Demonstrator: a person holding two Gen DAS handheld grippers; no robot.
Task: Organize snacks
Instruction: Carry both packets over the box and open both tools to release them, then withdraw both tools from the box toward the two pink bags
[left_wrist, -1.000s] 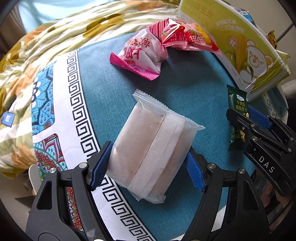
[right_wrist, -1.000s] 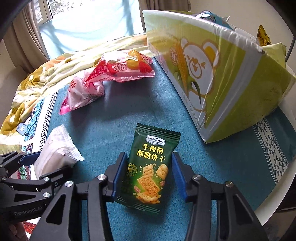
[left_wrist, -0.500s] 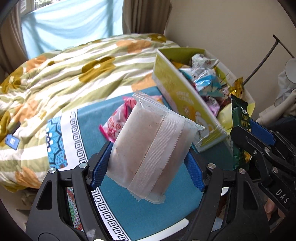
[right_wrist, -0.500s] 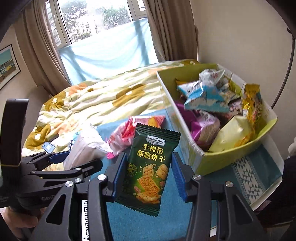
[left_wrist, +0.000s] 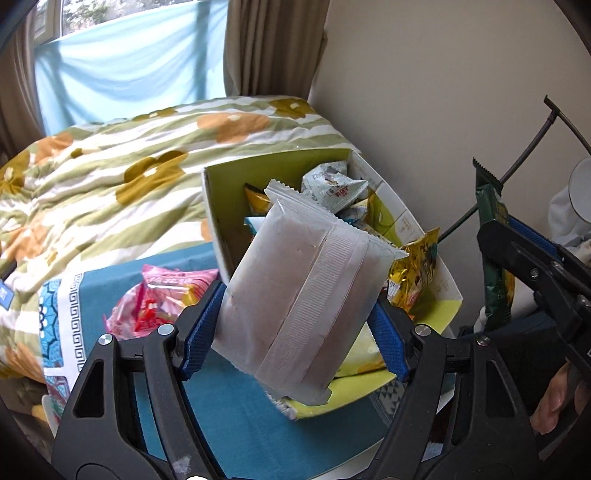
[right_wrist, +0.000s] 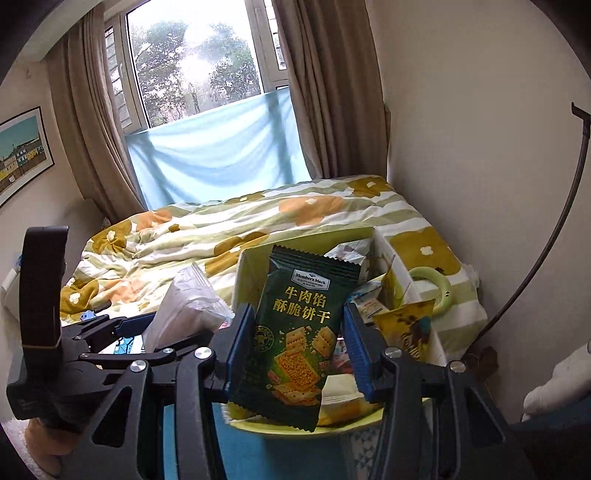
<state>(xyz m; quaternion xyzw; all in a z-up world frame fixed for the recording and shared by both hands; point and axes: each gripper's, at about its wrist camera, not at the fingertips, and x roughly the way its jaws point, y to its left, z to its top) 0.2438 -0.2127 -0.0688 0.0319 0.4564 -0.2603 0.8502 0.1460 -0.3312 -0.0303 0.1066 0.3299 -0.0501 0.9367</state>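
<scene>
Holding a snack apiece, both claws hang above the yellow-green box (left_wrist: 373, 400). The left claw (left_wrist: 295, 328) is clamped on the white pack (left_wrist: 303, 291), its blue pads pressing the pack's two long sides so it stands up tilted, clear of the surface (left_wrist: 236, 417). The right claw (right_wrist: 299, 350) is clamped the same way on the green biscuit pack (right_wrist: 295, 332), gripped at its lower half with the label facing the camera. I judge the side grips are chosen so each flat pack can simply drop into the box, which already holds several packets, once the pads part. Two pink packets (left_wrist: 162, 299) lie on the blue cloth beside the box, so the sorting looks unfinished.

A second ago both packs lay flat on the surface with the pads already at their sides, and the box showed only its printed outer wall. Since then both have been lifted and carried toward the box; now its open top and contents are visible beneath them, with the bed (right_wrist: 258, 221) and window behind.
</scene>
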